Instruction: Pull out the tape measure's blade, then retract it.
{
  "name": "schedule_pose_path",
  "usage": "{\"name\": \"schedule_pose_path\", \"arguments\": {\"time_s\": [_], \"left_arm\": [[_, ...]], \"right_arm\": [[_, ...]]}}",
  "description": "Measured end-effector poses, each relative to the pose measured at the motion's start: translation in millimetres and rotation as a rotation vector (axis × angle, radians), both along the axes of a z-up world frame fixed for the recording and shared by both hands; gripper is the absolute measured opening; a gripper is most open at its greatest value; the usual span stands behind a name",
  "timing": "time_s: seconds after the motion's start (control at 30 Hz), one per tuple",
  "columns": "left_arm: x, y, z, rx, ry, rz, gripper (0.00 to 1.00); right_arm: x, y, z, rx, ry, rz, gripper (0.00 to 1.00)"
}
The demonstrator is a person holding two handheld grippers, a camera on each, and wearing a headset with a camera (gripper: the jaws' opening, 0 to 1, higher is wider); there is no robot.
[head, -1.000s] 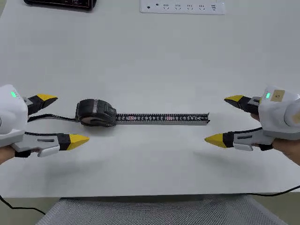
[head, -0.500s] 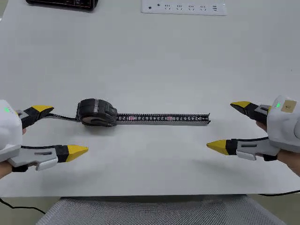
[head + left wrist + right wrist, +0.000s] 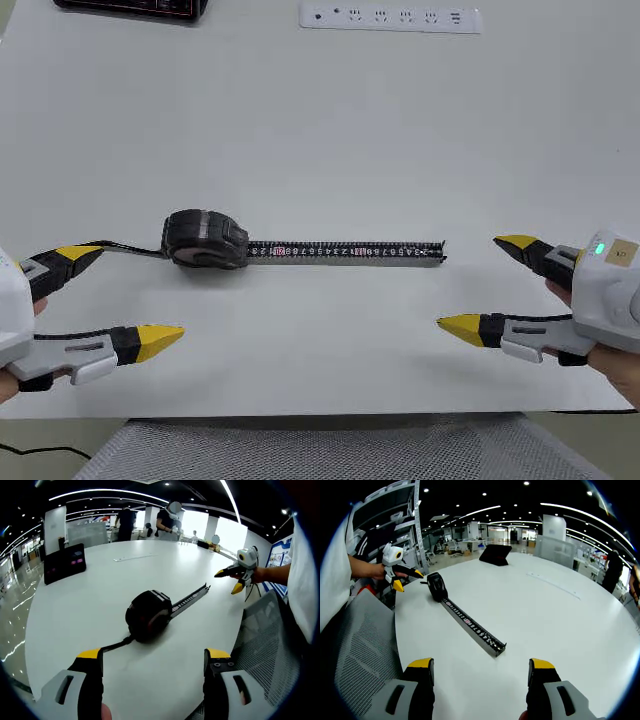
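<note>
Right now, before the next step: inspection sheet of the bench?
Surface: white table, no spills seen.
Job's things: tape measure lying flat, blade pulled out, its end toward the right gripper; black cord trailing from the case.
Clutter: power strip and dark device at the far edge.
Grippers: left gripper and right gripper both open, apart from the tape measure.
Cables: one cable below the near edge.
Surroundings: mesh chair; people standing beyond the table.

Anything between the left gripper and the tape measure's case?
Nothing blocks it: only bare white table and the case's thin black strap lie between the left gripper and the round black tape measure case.
</note>
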State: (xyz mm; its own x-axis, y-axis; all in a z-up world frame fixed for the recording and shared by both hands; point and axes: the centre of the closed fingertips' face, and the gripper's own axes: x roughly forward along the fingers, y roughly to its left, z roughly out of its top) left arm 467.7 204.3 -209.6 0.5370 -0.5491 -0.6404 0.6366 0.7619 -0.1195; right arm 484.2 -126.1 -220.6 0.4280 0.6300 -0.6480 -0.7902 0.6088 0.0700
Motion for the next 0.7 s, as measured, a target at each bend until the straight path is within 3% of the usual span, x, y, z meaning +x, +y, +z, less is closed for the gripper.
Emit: {"name": "schedule_pose_path", "arguments": {"time_s": [0.33,0.7], "left_arm": [[-6.1,1.2,-3.3,-0.02,0.014,0.029,0.81],[-4.9,0.8,-1.1,-0.021,0.015,0.032,0.81]], "right_arm": [[-7.0,-1.3,-4.8,0.004,0.017,-0.012,0.76],[-7.4,-0.5,-2.1,0.005,0.018,-0.009,0.77]]}}
